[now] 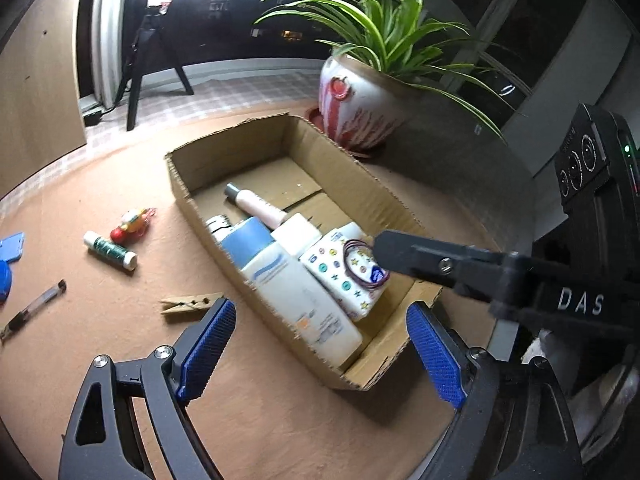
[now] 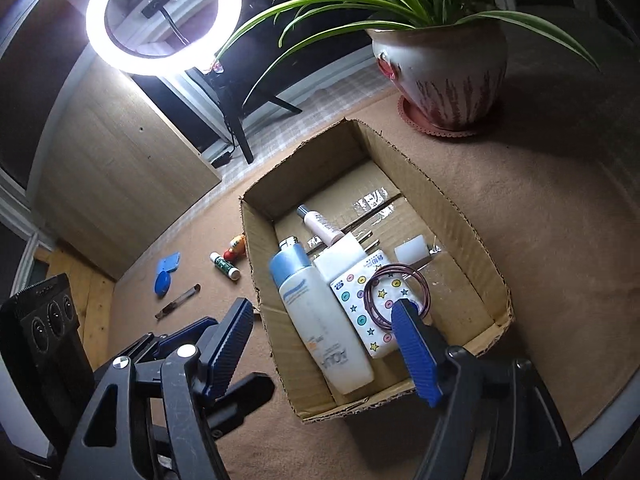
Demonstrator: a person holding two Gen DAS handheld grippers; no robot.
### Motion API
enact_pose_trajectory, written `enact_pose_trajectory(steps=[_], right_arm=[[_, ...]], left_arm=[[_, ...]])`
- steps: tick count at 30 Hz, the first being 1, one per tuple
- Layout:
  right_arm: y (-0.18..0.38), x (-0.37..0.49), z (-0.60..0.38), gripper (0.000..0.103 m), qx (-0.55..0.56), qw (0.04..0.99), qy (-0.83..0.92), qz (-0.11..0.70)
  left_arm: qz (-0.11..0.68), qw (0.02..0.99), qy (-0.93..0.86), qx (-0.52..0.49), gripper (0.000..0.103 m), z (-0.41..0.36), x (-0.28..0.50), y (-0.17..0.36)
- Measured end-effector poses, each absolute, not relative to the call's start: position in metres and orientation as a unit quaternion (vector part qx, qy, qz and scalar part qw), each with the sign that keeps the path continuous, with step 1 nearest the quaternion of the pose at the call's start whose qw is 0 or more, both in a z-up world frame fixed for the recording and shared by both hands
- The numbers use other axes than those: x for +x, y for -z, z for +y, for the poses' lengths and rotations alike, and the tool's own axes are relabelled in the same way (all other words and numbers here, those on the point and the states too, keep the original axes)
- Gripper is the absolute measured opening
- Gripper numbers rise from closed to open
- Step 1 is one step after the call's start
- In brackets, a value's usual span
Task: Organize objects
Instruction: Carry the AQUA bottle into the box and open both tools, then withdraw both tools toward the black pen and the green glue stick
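Both your grippers, left [image 1: 316,344] and right [image 2: 326,344], have jaws spread wide and hold nothing. In the cardboard box [image 2: 460,216] the white lotion bottle [image 2: 320,320] lies beside the button-print tissue pack [image 2: 370,308], purple hair ties [image 2: 394,294] on top. Bottle lettering is unreadable; the right gripper's body reads "DAS".
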State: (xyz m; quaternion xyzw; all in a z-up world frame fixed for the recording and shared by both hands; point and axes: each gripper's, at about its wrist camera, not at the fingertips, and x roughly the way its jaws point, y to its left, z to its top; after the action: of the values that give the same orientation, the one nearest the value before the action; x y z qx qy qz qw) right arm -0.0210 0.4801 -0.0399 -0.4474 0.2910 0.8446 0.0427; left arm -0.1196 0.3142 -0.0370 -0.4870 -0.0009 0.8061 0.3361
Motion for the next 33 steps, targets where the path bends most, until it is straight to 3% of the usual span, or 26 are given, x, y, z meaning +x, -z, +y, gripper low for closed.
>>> enact_pose_trajectory(steps=[21,33], right_arm=[[0.031,-0.029,0.4,0.068,-0.455,-0.031,-0.859,0.232],[0.034,-0.098,0.334,0.068,-0.488,-0.095,-0.849,0.176]], left_arm=[[-0.056,0.24,-0.826,-0.508,0.089,0.148,-0.108,0.054],[-0.055,0.178,-0.846,-0.5,0.089,0.061,-0.134,0.057]])
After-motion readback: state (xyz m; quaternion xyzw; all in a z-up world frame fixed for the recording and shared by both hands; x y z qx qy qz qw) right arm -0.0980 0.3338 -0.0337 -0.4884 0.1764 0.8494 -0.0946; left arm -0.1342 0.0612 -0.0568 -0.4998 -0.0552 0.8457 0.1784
